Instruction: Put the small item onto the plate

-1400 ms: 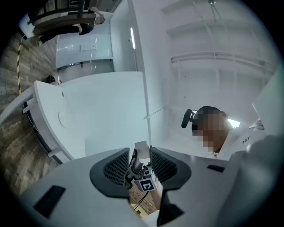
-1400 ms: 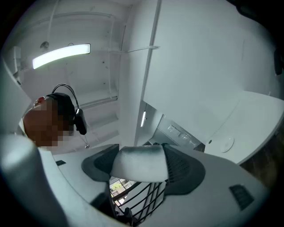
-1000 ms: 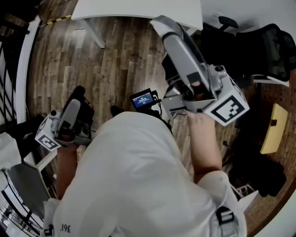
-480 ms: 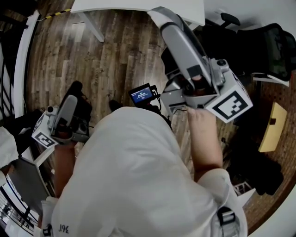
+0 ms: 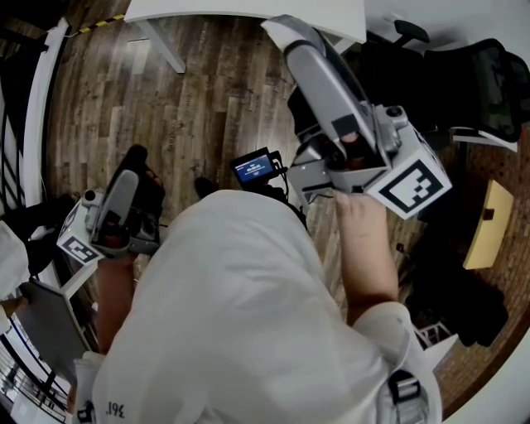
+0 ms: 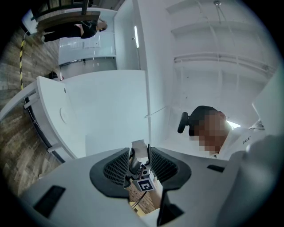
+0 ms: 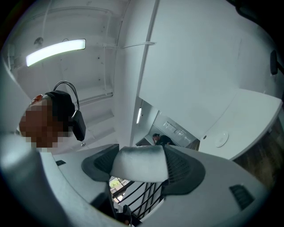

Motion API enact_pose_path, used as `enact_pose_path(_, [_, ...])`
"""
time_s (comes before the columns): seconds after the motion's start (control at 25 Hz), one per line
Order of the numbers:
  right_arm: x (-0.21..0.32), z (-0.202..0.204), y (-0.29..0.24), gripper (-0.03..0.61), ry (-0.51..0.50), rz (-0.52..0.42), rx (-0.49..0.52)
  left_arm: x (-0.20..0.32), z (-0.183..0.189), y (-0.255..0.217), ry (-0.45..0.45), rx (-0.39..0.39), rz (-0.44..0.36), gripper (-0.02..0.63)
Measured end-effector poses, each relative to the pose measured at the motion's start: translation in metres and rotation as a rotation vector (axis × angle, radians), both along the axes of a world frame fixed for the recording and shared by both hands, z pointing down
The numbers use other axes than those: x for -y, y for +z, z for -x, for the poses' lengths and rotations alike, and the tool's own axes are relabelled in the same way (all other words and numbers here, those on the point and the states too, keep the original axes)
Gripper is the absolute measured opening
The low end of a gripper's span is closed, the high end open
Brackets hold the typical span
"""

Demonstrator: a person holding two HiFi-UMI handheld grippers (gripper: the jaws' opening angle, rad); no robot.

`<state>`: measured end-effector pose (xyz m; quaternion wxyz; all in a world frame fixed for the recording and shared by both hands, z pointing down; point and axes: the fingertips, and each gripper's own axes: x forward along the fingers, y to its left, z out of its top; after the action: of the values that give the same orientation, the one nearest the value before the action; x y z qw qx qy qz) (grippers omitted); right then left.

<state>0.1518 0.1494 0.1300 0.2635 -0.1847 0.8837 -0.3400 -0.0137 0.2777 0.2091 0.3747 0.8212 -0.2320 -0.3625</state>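
Wood-plank floor (image 5: 207, 99): fills the upper half of the head view. White bench (image 5: 248, 10) runs along the top edge, with black-and-yellow tape (image 5: 99, 26) at upper left.

Black office chair (image 5: 489, 83): upper right. Yellow board (image 5: 484, 224): right edge.

Small lit screen (image 5: 255, 171): frame centre, just above the person's white shirt (image 5: 240, 323), which fills the lower half.

Right tool (image 7: 139, 155): raised at upper centre of the head view, with its marker cube (image 5: 408, 186) at the rear, centre right. The jaws are clamped on the small item (image 7: 137, 167), a white, soft-looking block that spans the gap from pad to pad and shows at the lower centre of the right gripper view.

Left tool (image 6: 139, 155): held lower, at the left edge of the head view. The jaws stand a narrow gap apart with nothing gripped. The right tool and its white load show through that gap, well beyond.
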Motion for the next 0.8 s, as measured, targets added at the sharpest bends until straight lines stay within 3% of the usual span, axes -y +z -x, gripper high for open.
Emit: enact_pose_path(0.8, [-0.0048,-0.0006,0.0045,0.313,0.023,0.013,-0.033,0.0022,-0.0038,-0.0013,0.028,-0.022,0.000,0.132])
